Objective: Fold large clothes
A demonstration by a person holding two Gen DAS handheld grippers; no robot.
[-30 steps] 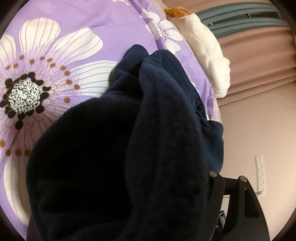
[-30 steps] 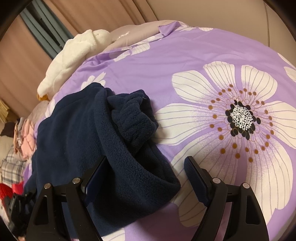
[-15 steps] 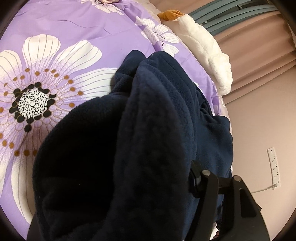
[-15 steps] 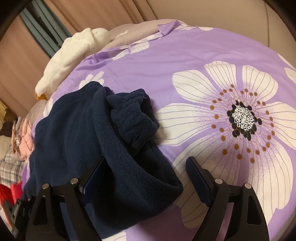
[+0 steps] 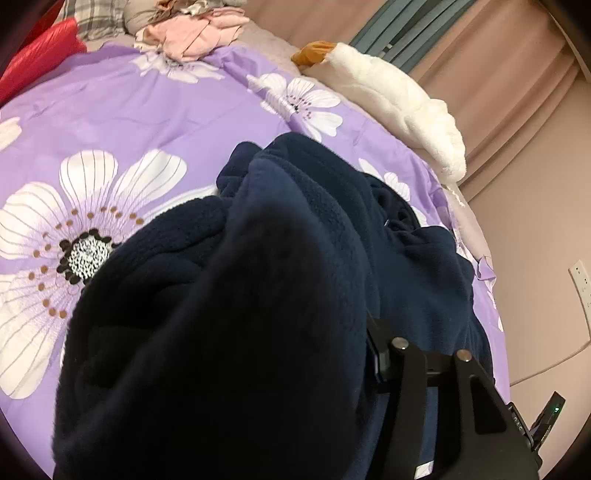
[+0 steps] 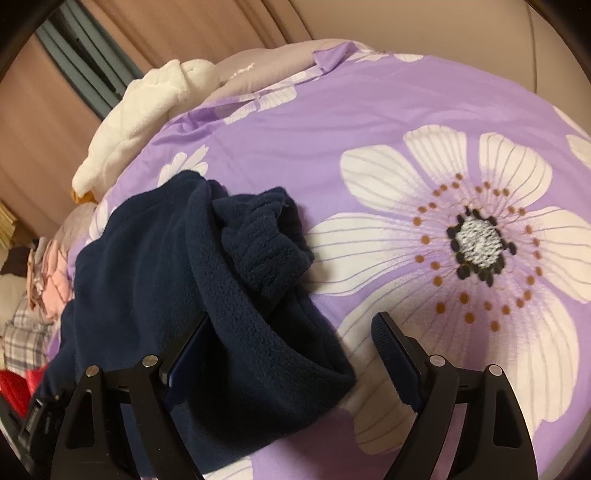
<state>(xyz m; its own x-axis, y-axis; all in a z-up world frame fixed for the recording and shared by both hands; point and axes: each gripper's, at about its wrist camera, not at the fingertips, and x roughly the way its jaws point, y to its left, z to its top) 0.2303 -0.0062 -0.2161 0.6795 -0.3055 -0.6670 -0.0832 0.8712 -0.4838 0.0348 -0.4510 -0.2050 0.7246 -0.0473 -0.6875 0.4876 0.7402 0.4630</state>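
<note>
Over a bed spread with a purple, white-flowered duvet, pink curtains hanging beyond, working on a navy fleece garment. Lying bunched rather than flat on the near left of the duvet in the right wrist view, with a ribbed cuff flopping onto the cover towards the big flower. Sitting well clear at the far edge: a white plush toy and a heap of pink clothes.

Grasping a thick fold of the fleece with the left claw, having just been closing on it. Showing only one finger, pressed against the cloth, the other being buried under the bulk filling the near part of that view. Holding the right claw released and wide, its left pad resting against the rolled edge of the fleece, its right pad over bare duvet, the edge lying between them unpinched.

Judging the step: gathering and lifting the crumpled garment to open it out, no fold being made yet. Calling next for closing the right claw on the edge between its pads, then drawing both grips apart and laying the fleece flat on the clear flowered stretch, watching for the thick cloth slipping out of a part-closed grip.
</note>
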